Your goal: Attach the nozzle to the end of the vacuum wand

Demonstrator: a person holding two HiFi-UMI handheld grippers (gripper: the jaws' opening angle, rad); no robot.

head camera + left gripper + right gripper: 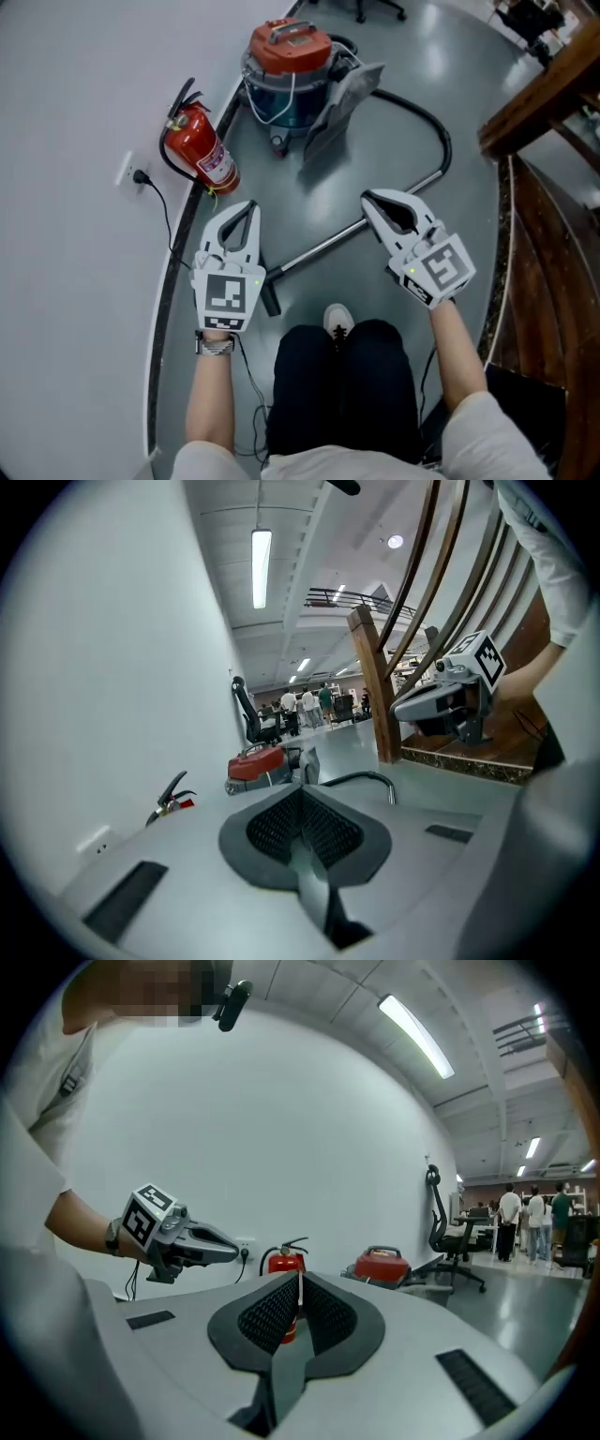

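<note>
The vacuum's metal wand [347,234] lies slanted on the grey floor, running from the black hose [441,141] down to a black nozzle piece [270,296] at its near end. Whether that piece is joined to the wand I cannot tell. My left gripper [251,206] is held above the floor just left of that end, jaws shut and empty. My right gripper [368,199] hovers over the wand's upper part, also shut with nothing in it. In the left gripper view the pads [302,803] are pressed together, and in the right gripper view the pads [298,1288] are too.
The red-topped vacuum canister [291,66] stands ahead by the white wall. A red fire extinguisher [199,145] and a wall socket [131,172] are at the left. A wooden stair rail [544,84] runs along the right. My shoe [338,322] is by the wand.
</note>
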